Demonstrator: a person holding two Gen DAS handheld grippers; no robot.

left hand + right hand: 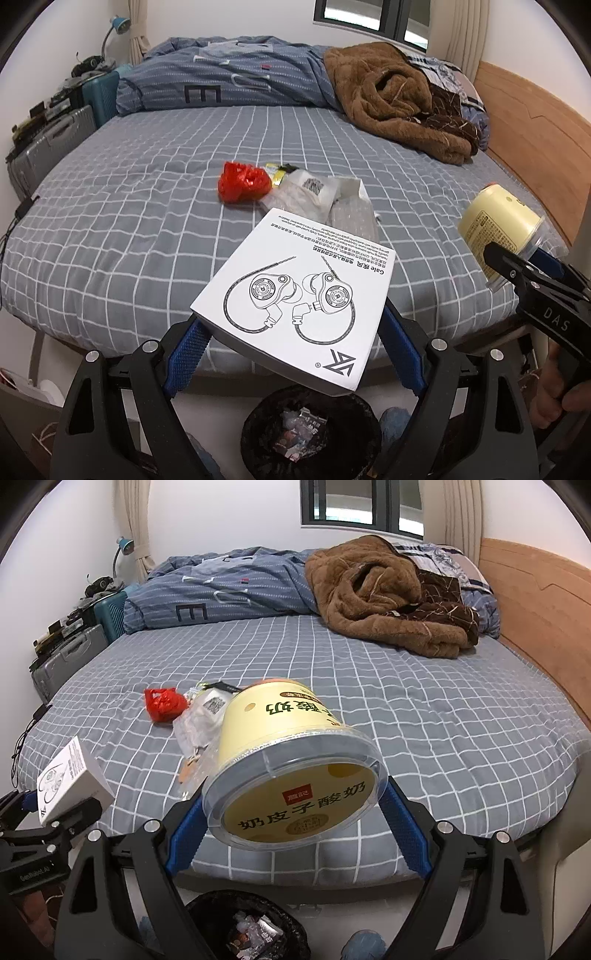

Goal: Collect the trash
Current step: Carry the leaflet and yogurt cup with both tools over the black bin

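My left gripper is shut on a white earphone box and holds it over the bed's front edge, above a black-lined trash bin. My right gripper is shut on a pale yellow yogurt tub, lid toward the camera, also above the bin. The tub shows at the right of the left wrist view; the box shows at the left of the right wrist view. A red crumpled bag, a yellow wrapper and clear plastic packets lie mid-bed.
The bed has a grey checked sheet, a folded blue duvet and a brown fleece blanket at the far side. A wooden headboard is on the right. Suitcases stand at the left.
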